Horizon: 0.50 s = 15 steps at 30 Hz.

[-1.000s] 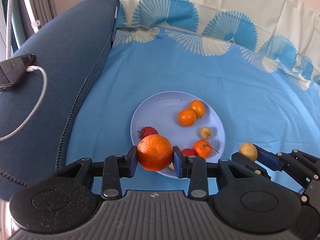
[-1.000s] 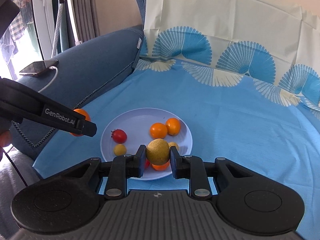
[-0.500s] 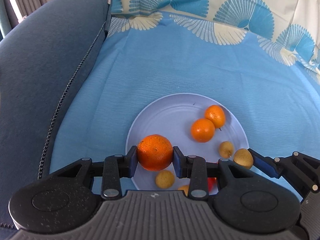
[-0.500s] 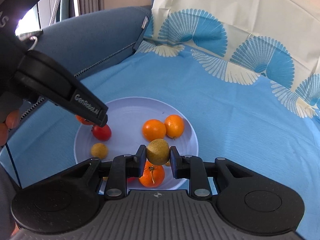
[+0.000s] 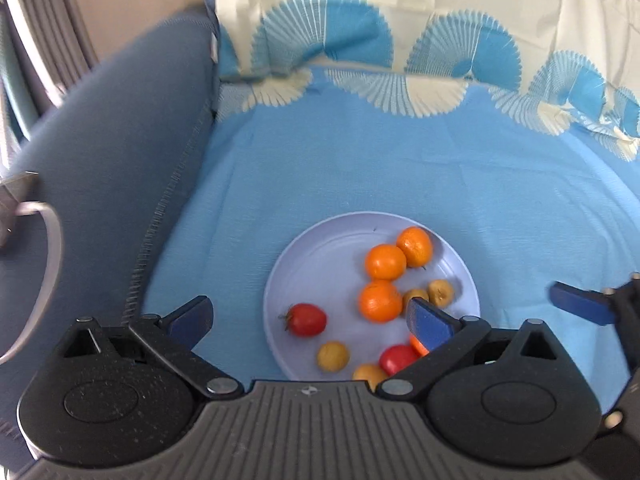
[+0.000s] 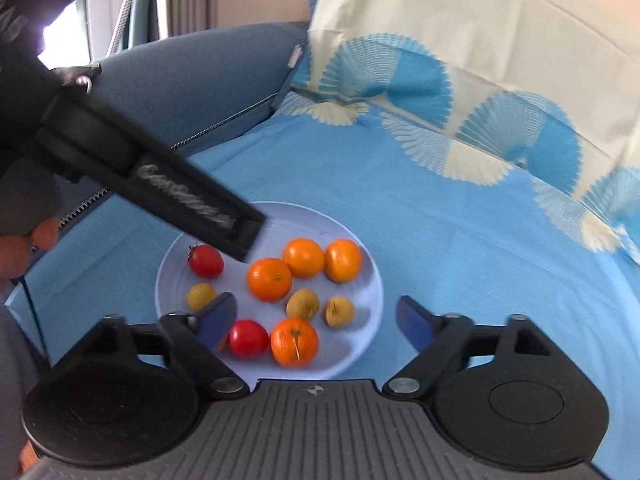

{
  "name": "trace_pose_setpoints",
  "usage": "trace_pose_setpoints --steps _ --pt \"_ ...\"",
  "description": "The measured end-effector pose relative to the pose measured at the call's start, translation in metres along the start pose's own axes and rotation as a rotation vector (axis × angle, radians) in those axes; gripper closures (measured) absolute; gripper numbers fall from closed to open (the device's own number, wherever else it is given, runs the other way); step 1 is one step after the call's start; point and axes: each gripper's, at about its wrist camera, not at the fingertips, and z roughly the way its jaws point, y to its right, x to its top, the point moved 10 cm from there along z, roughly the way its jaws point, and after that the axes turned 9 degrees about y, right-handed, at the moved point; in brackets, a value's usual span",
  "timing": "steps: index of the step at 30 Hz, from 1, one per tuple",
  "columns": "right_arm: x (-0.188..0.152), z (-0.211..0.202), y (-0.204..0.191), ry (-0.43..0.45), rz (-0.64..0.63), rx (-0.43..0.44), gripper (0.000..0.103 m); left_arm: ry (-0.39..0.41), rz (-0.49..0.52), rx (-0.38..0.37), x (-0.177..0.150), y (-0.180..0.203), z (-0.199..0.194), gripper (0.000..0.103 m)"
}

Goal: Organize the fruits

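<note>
Both the left gripper (image 5: 308,316) and right gripper (image 6: 316,320) had just been opened, nothing between their jaws; every visible fruit was gathered on the plate (image 6: 360,312).

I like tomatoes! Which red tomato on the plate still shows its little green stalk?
The red tomato at the plate's far left edge, beside a yellow fruit; the other tomato shows none.
</note>
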Motion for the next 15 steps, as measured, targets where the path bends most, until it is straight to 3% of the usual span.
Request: trace_pose_setpoints --steps 7,15 --pt "-0.016 -0.073 -0.001 -0.023 0.121 -0.066 0.004 0.025 -0.033 0.029 -0.025 -0.011 -0.08 0.0" --pt "-0.027 -0.138 -0.003 0.045 0.18 -0.147 0.002 0.044 -0.076 0.041 -0.049 -0.016 -0.135 0.0"
